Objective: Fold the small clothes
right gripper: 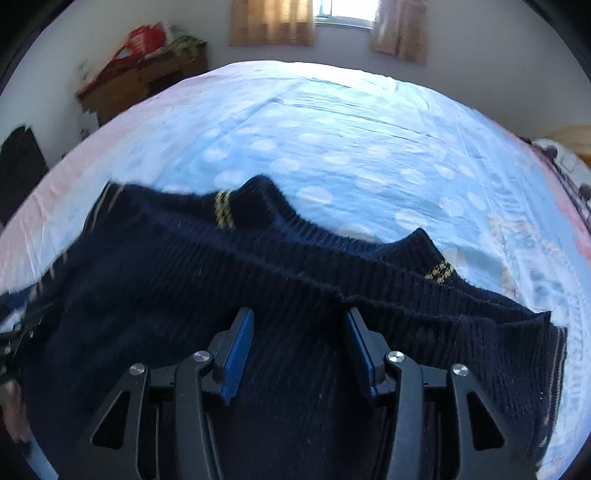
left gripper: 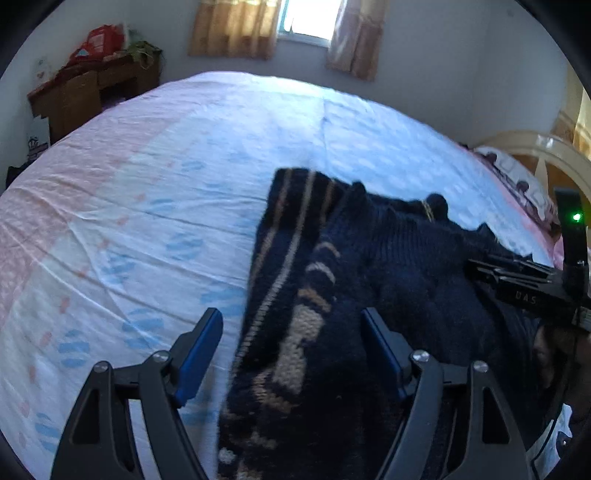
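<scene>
A dark navy knitted sweater [left gripper: 369, 273] with tan stripes lies bunched on the bed. My left gripper [left gripper: 291, 317] is open, its blue pads [left gripper: 201, 350] either side of the sweater's striped edge, holding nothing. In the right wrist view the sweater [right gripper: 184, 277] spreads below the camera, its ribbed band with small yellow marks running across. My right gripper [right gripper: 299, 317] is open just above the ribbed fabric, empty. The right gripper also shows in the left wrist view [left gripper: 517, 280] at the sweater's right side.
The bed sheet [left gripper: 184, 166] is light blue and pink with spots, also seen in the right wrist view [right gripper: 369, 147]. A wooden cabinet [left gripper: 92, 92] with clutter stands at the far left wall. A curtained window [left gripper: 306, 22] is behind. A headboard [left gripper: 546, 155] and pillow are at right.
</scene>
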### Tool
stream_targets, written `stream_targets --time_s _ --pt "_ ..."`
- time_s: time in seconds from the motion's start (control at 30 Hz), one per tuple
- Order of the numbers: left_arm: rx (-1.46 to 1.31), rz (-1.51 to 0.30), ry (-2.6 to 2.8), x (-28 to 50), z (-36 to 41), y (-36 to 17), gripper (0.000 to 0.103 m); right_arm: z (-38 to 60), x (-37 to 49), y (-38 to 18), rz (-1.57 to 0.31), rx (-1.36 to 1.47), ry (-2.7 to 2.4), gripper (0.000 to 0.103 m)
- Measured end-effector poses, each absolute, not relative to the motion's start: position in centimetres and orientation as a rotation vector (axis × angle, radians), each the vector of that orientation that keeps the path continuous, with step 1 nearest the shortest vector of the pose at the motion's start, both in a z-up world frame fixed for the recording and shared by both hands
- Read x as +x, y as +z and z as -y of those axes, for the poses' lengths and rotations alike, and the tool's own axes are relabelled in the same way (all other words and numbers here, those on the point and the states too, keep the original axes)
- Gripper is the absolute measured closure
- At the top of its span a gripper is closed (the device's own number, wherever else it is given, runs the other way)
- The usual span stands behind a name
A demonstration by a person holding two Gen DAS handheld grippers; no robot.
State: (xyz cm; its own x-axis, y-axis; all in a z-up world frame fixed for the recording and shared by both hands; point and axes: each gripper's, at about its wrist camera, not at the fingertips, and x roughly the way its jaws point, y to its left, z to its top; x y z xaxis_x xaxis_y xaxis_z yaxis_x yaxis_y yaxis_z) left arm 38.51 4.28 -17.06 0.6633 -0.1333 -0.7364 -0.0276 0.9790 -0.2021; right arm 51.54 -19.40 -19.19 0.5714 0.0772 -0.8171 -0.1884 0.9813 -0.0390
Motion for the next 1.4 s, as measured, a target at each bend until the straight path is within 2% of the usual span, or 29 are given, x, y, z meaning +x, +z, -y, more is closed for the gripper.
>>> stream_targets --time_s 0.13,0.23,0.4,0.7,0.97,1.4 --pt "-0.184 -0.830 -0.066 38.1 -3.9 -17.2 0.024 20.3 49.8 -17.6 -0.892 -0.120 0.129 0.053" --pt "-0.142 -0.814 -0.062 37.5 -3.3 -17.0 0.024 22.7 47.3 -16.1 -0.916 -0.036 0.147 0.051" --pt "-0.081 -0.808 -0.053 37.6 -2.6 -17.1 0.024 27.3 41.9 -15.7 -0.934 -0.092 0.023 0.051" --pt "-0.040 -0.808 -0.027 37.6 -2.2 -17.3 0.021 34.4 36.6 -19.0 -0.984 0.001 -0.065 0.051" --pt "-0.063 -0.820 -0.031 37.7 -2.4 -17.5 0.016 33.9 31.9 -17.5 -0.896 0.032 -0.034 0.051" --pt "-0.108 -0.827 -0.026 35.2 -3.7 -17.5 0.008 35.9 30.3 -19.7 -0.926 0.106 -0.013 0.052"
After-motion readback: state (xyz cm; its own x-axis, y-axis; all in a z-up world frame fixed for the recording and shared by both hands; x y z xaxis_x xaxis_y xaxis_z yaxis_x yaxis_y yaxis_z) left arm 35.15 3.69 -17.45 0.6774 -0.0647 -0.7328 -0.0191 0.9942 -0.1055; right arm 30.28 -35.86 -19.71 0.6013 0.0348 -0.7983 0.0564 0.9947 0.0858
